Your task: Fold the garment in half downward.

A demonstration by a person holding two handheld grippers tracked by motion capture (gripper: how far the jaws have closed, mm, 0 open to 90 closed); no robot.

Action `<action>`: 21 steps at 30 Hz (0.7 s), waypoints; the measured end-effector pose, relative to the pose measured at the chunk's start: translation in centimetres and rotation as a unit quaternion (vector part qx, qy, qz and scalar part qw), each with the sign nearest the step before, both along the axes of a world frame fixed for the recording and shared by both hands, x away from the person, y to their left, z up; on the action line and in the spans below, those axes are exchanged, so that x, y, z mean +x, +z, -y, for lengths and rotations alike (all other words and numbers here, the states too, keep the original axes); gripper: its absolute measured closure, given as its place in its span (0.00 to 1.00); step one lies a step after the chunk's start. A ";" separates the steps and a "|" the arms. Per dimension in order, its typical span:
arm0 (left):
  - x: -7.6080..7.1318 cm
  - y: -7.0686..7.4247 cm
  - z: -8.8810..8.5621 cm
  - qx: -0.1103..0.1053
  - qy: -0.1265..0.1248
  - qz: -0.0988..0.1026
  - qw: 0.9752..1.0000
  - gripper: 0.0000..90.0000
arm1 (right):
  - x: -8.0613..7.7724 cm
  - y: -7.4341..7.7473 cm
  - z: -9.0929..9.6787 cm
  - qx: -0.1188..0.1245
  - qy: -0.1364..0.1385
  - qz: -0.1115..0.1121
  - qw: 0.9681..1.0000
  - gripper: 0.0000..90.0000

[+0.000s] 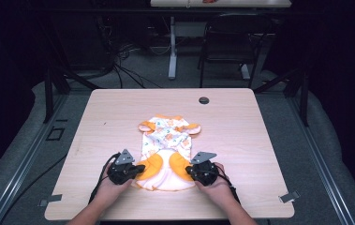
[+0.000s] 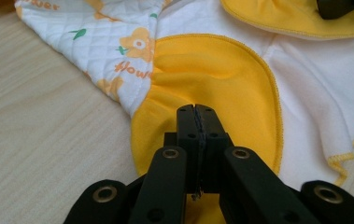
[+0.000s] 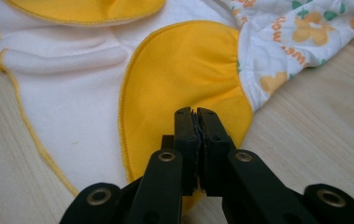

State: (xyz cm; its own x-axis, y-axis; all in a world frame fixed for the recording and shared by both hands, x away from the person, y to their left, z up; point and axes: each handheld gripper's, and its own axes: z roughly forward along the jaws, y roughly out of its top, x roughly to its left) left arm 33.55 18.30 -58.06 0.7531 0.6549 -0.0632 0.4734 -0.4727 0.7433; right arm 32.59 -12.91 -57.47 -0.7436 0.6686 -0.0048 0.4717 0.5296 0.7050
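Left tool: the left tool [image 1: 139, 169] has its jaws pressed together with a thin edge of yellow fabric pinched between them, as the left gripper view shows [image 2: 197, 116]. It has hold of the left yellow panel [image 2: 212, 84] at its near edge.

Right tool: the right tool [image 1: 189, 170] stands the same way, jaws closed on the near edge of the right yellow panel [image 3: 184, 74], seen close in the right gripper view [image 3: 195, 119].

Garment: a small baby garment [image 1: 167, 140] lies flat near the middle of the worktop [image 1: 240, 140], near end toward the person. The far part is white quilted cloth with an orange flower print [image 2: 118, 42]; the near part is plain white fleece-like cloth [image 3: 72, 79] with 2 yellow panels.

Handling: judged light, soft and limp. It will sag and fold between the 2 holds and offers no stiffness. The quilted part looks thicker, so it should drag a little on the wood rather than slide freely.

Where to hold: the stitched hems and panel edges give the firmest bite. The 2 present holds sit level with each other on either side, which suits lifting or folding the near end evenly.

Risk: a thin pinch may catch only 1 layer, or slip off the hem under a pull.
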 end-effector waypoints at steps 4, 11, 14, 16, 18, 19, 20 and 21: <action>-0.6 -0.3 0.1 -0.008 0.001 -0.004 1.000 1.00 | 0.0 -0.1 0.1 0.003 0.002 -0.007 1.000 0.97; -2.4 0.0 0.0 0.004 -0.021 -0.020 1.000 1.00 | -1.1 0.1 -0.3 -0.011 0.024 -0.019 0.999 0.99; -3.3 0.2 -0.1 0.005 -0.027 -0.029 0.999 1.00 | -2.0 0.3 -0.5 -0.026 0.041 -0.024 0.999 0.99; -4.0 0.3 -0.3 0.012 -0.036 -0.031 0.999 1.00 | -3.3 0.4 -0.6 -0.032 0.057 -0.028 0.997 0.99; -4.2 0.3 -0.3 0.014 -0.038 -0.032 0.999 1.00 | -3.6 0.5 -0.7 -0.033 0.060 -0.028 0.997 0.99; -4.4 0.3 -0.4 0.014 -0.039 -0.034 0.999 1.00 | -3.9 0.5 -0.7 -0.037 0.065 -0.030 0.997 0.99; -4.7 0.3 -0.4 0.008 -0.037 -0.037 0.999 1.00 | -4.5 0.6 -0.8 -0.038 0.070 -0.031 0.996 0.99; -4.7 0.3 -0.4 0.008 -0.037 -0.037 0.999 1.00 | -4.5 0.6 -0.8 -0.038 0.070 -0.031 0.996 0.99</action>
